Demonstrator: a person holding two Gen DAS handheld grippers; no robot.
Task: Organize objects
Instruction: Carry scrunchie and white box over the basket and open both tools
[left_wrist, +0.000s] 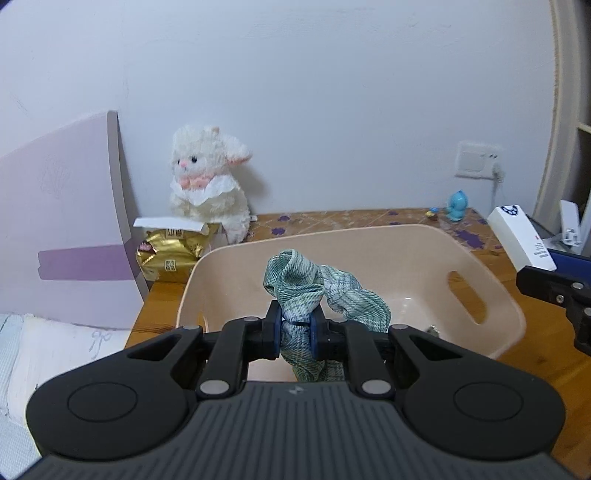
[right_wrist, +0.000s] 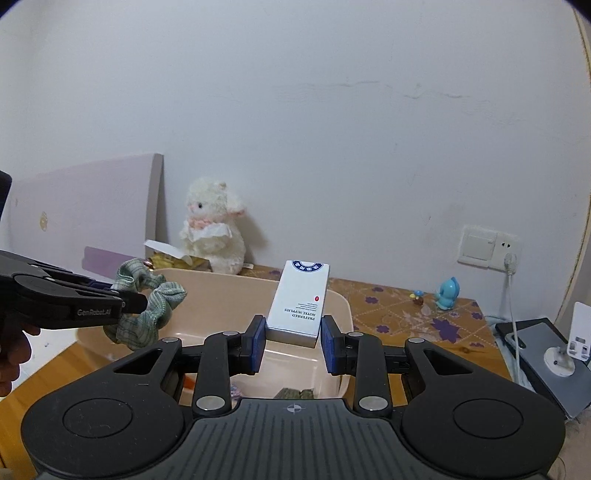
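Scrunchie (left_wrist: 306, 291), green and white plaid, is clamped between the blue pads of the left gripper (left_wrist: 295, 332). The jaws are closed on its lower middle; one loop stands above the pads, another hangs off to the right, and a fold drops below them. It is held in the air over the open pink bin (left_wrist: 491, 273), clear of the bin floor. In the right wrist view the same scrunchie (right_wrist: 147, 302) is seen at the tip of the left gripper (right_wrist: 136, 301), above the bin's left rim.

Box (right_wrist: 300, 301), white with printed text, is held between the pads of the right gripper (right_wrist: 293, 341). The jaws are closed on its near end, one pad against each long side, and most of the box projects forward and upward beyond the fingertips. It is suspended over the bin (right_wrist: 343, 306), not resting on it. In the left wrist view the box (left_wrist: 521, 236) is seen at the right edge, tilted, above the bin's right side.

Small items are noted on the bin floor; their identity cannot be told.

The bin stands on a wooden table (left_wrist: 524, 373). A plush rabbit (left_wrist: 207, 184) sits against the wall behind it, with a gold packet (left_wrist: 170, 254) just beside the bin's far left corner. A blue figurine (right_wrist: 448, 293) stands well apart at the right rear.
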